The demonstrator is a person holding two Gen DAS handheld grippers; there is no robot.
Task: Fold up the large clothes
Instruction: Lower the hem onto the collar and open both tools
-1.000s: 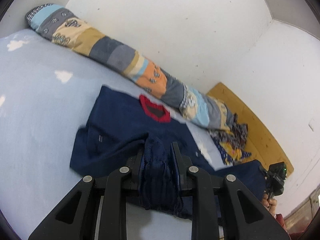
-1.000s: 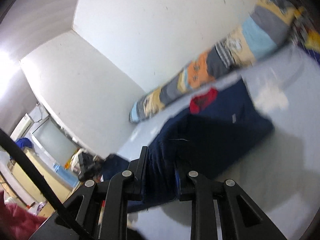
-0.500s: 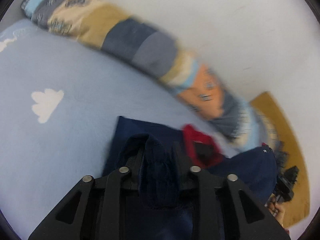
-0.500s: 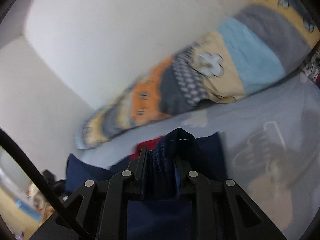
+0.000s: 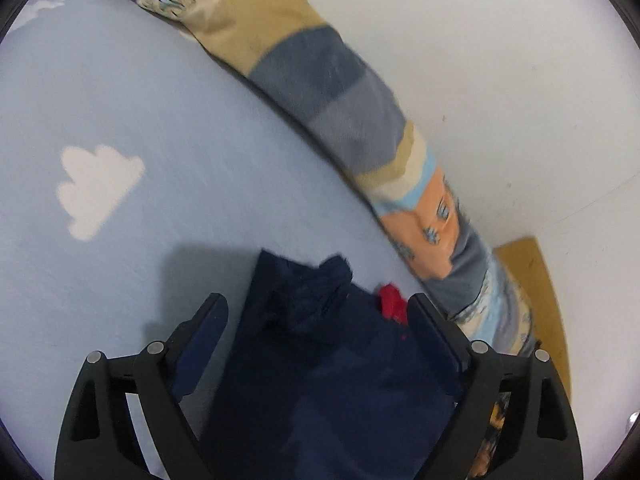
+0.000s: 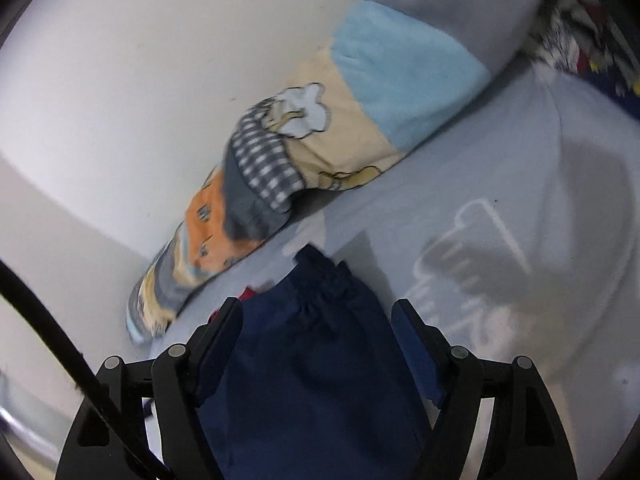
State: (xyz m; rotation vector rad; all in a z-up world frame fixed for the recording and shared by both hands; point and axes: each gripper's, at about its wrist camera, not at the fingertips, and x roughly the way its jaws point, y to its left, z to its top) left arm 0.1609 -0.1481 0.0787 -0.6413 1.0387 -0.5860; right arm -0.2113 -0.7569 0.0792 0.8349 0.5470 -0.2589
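A navy blue sweater [image 5: 320, 368] with a red collar [image 5: 393, 300] lies folded on the light blue bed sheet [image 5: 120, 100]. My left gripper [image 5: 318, 312] is open, its jaws spread wide either side of the sweater's bunched ribbed hem, which lies loose between them. In the right wrist view the same sweater [image 6: 316, 360] lies under my right gripper [image 6: 318, 316], also open with the jaws apart around the gathered hem corner. A sliver of the red collar [image 6: 248, 292] peeks out by the right gripper's left finger.
A long patchwork bolster pillow [image 5: 340, 100] lies along the white wall, just beyond the sweater; it also shows in the right wrist view [image 6: 320, 132]. A wooden headboard [image 5: 532, 280] and patterned cloth [image 6: 580, 32] are at the far end. The sheet has white cloud prints [image 5: 96, 188].
Both grippers carried the sweater's hem forward toward the collar and the pillow, then opened. The hem has dropped from the jaws and now lies on the sweater.
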